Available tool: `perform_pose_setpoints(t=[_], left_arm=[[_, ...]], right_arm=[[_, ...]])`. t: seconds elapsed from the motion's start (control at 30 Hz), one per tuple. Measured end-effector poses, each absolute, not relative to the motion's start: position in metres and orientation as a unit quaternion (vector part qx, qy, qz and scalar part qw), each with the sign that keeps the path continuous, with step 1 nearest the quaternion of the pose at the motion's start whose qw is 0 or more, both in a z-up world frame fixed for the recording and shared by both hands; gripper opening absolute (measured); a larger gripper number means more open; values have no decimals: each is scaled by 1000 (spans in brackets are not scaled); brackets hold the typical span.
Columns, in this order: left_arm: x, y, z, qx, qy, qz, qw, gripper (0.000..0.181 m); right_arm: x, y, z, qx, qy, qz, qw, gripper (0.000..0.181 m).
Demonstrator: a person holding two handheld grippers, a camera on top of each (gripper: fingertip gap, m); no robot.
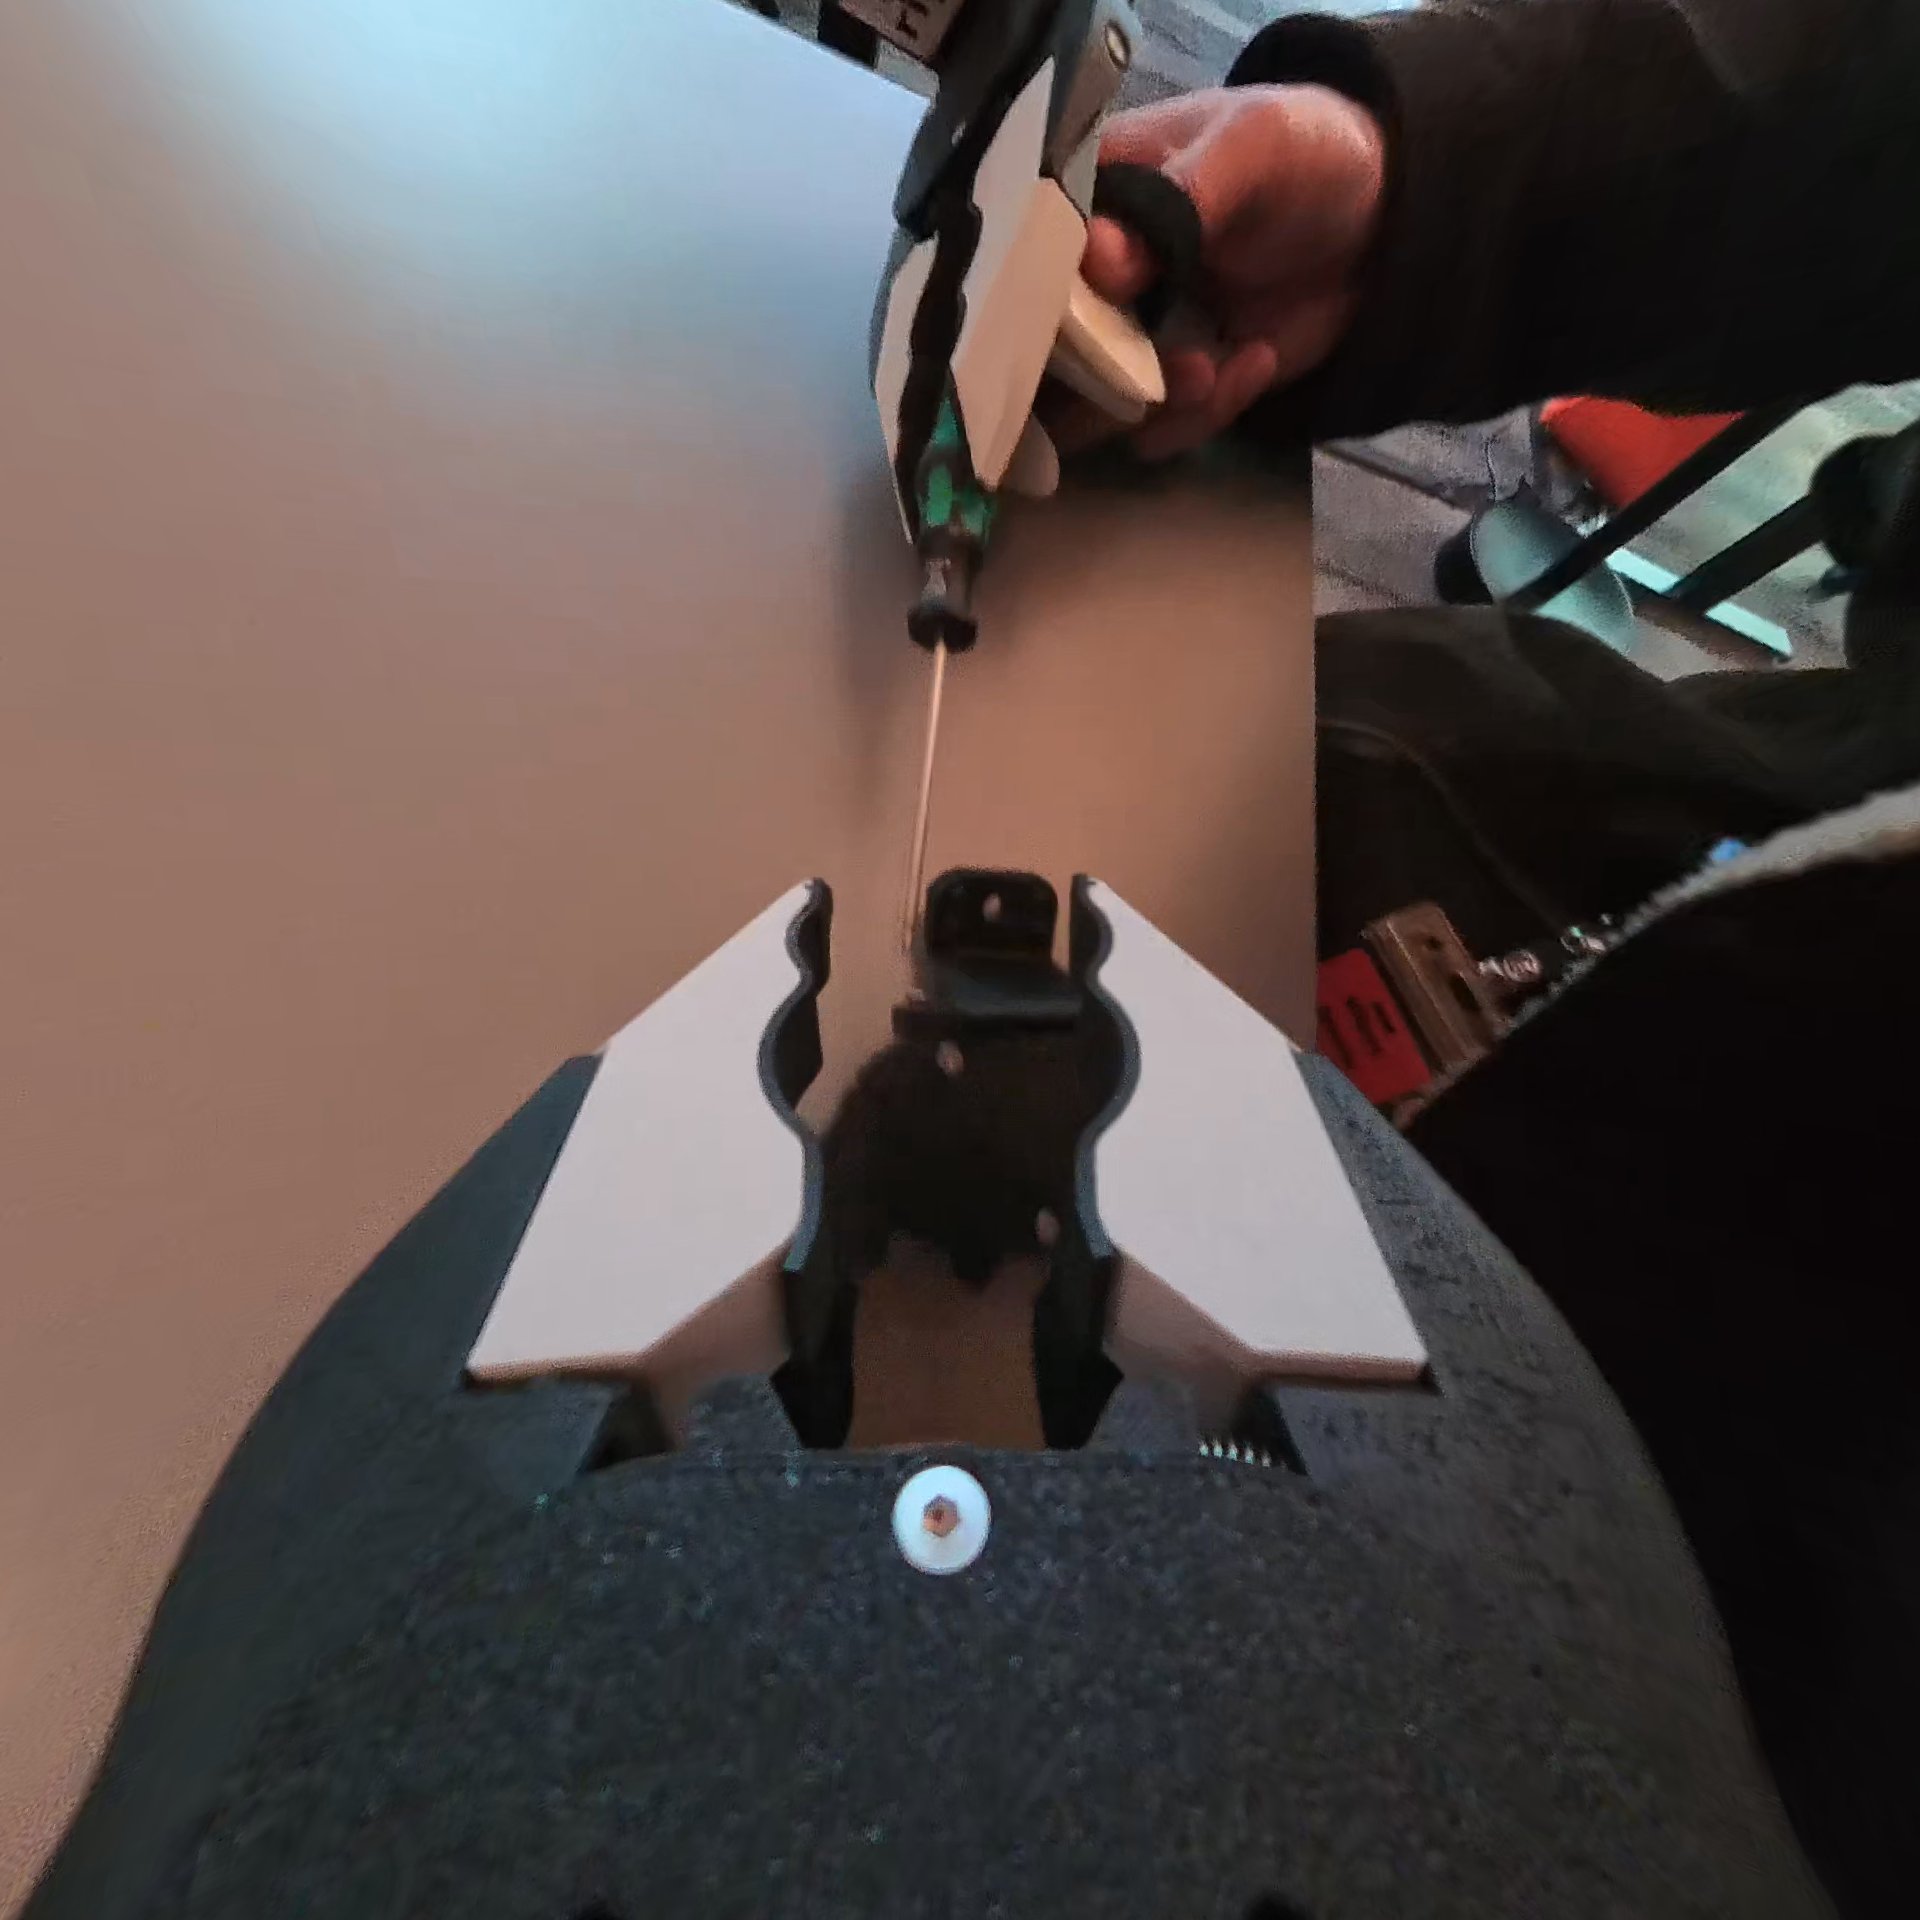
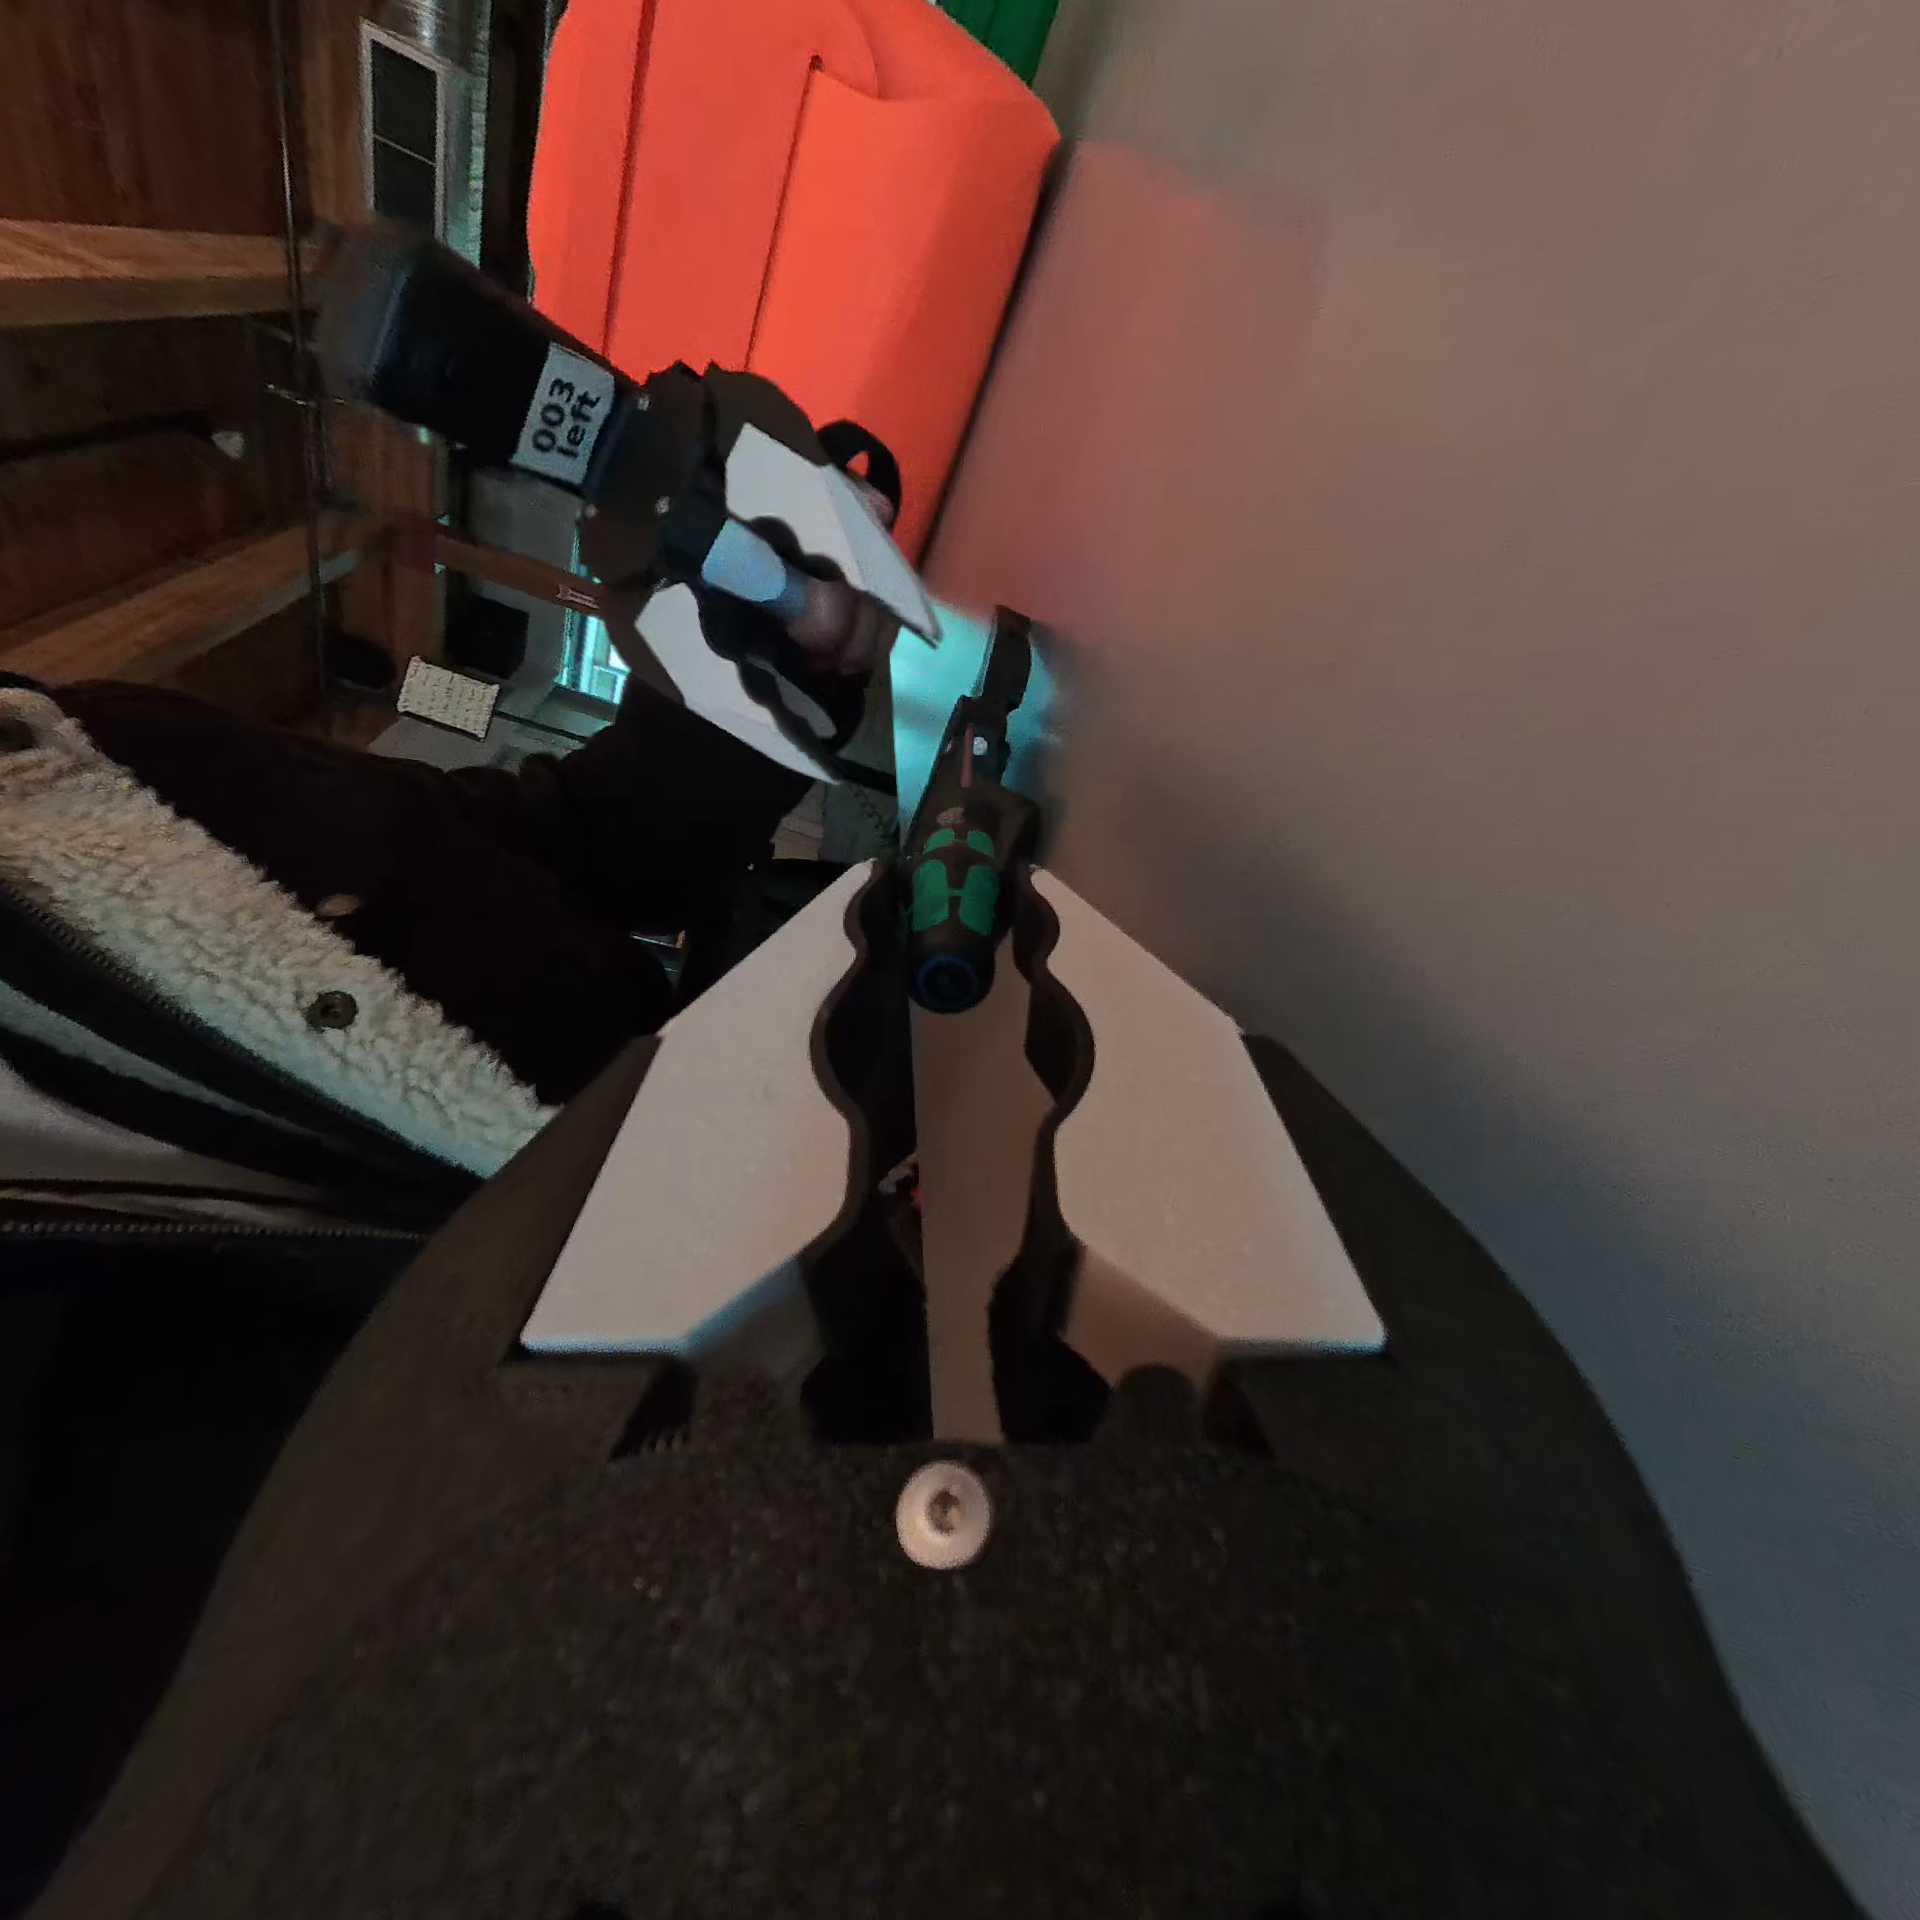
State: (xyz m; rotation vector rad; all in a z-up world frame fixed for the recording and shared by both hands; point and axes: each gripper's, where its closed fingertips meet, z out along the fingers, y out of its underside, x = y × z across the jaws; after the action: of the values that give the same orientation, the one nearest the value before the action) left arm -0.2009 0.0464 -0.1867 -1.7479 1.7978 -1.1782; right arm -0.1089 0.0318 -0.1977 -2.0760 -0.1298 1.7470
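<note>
My right tongs (image 2: 951,883) squeeze a screwdriver (image 2: 954,894) by its green and black handle. Its thin metal stick (image 1: 925,790) points down at a small black bracket (image 1: 992,935) with little holes. I cannot tell if the tip touches it, because that part is blurry.

The bracket sits between the fingers of my left tongs (image 1: 951,904). The fingers stand a bit apart, and the right one is against the bracket's side. I cannot tell if they squeeze it.

All this is over a plain pale table (image 1: 416,623). To the left and far side the table is bare, so there is lots of room. On the right the table edge is close, just past my left tongs.

Past that edge I see my hand (image 1: 1236,260) in a dark sleeve on the right tongs. Lower down there are some red and metal things (image 1: 1392,1008), too dark to make out. Behind my left tongs stands a big orange thing (image 2: 790,260), cut off at the top.
</note>
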Motion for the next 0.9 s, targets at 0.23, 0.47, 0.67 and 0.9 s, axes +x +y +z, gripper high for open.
perform_pose_setpoints(t=[0.23,0.47,0.67,0.9], left_arm=[[-236,31,-210,-635,678,-312,200,70],[-236,29,-225,-622,709,-260,205,84],[-236,26,-226,-623,706,-273,198,82],[-236,26,-227,-622,704,-280,197,82]], right_arm=[[-114,35,-200,-752,-63,626,197,21],[-116,34,-202,-754,-66,625,189,21],[-118,33,-203,-757,-69,623,186,21],[-118,33,-202,-754,-68,626,186,21]])
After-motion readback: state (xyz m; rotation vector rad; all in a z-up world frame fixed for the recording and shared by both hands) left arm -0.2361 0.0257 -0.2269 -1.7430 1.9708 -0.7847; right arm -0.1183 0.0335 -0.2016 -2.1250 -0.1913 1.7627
